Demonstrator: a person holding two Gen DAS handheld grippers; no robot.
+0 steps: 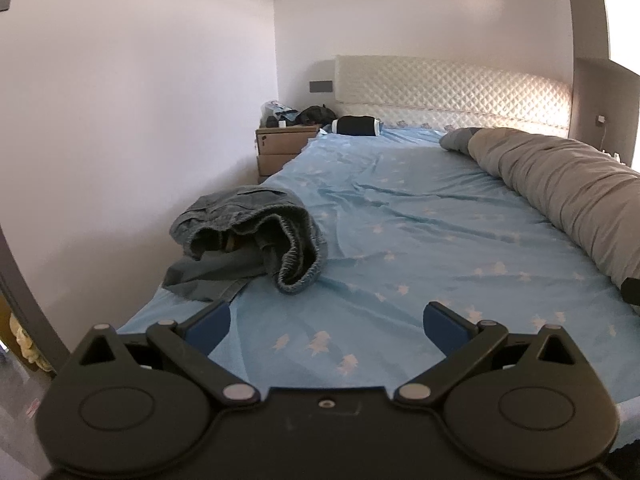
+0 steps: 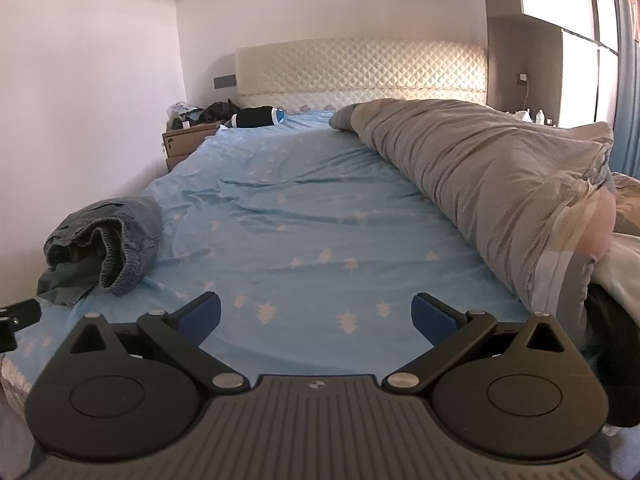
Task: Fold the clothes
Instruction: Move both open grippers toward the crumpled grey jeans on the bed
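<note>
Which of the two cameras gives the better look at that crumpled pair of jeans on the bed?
The left wrist view: the jeans sit close and large, waistband opening facing the camera. The right wrist view shows them smaller, pushed toward the left edge, seen more side-on.

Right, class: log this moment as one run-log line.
left claw: open, empty | right claw: open, empty | jeans: crumpled, unfolded, on bed sheet | folding: not started

crumpled jeans (image 1: pixel 248 236) on blue sheet (image 1: pixel 400 220), left gripper (image 1: pixel 326 326) fingers spread
</note>
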